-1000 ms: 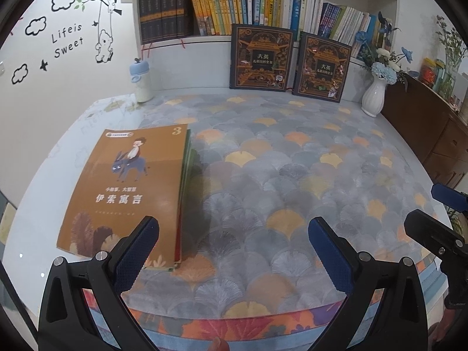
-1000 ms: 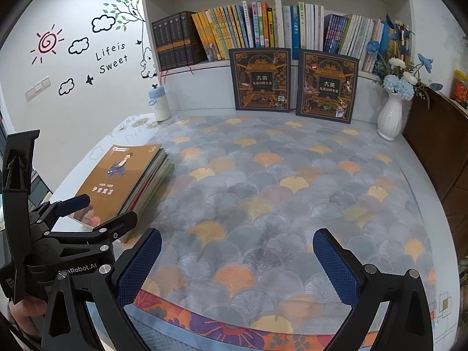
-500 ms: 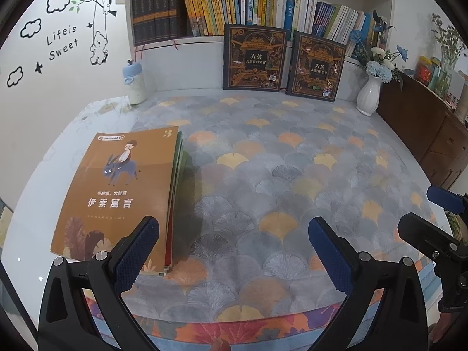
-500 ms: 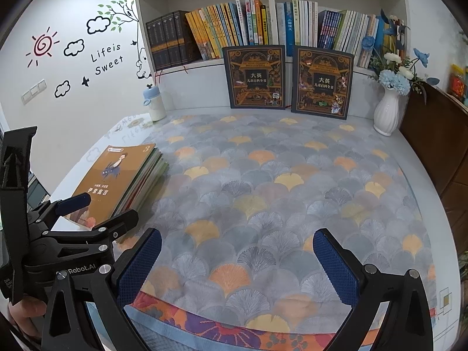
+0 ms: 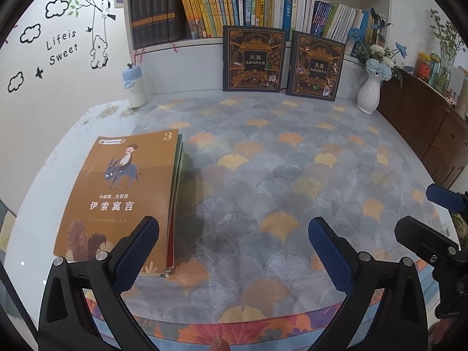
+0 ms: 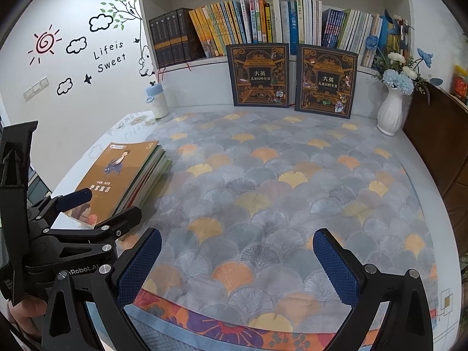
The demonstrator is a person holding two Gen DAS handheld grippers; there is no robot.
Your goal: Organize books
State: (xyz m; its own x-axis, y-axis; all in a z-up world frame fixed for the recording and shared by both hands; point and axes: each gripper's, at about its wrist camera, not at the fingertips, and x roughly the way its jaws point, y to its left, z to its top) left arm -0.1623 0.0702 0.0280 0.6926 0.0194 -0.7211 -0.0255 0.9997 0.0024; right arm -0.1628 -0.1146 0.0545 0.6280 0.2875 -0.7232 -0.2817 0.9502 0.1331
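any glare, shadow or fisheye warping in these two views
Left wrist view: the bookshelf bows under fisheye, corners go black, and a soft shadow lies right of the book stack. Right wrist view: same curved edges, faint reflections on the bare tabletop near the bottle, everything sharp.

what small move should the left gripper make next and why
Probably ease the left gripper left and down toward the near edge of the book stack. Its jaws are open and empty, and the stack lies flat by its left finger, off centre. The right gripper is open too, over the bare tablecloth, farther from the stack.
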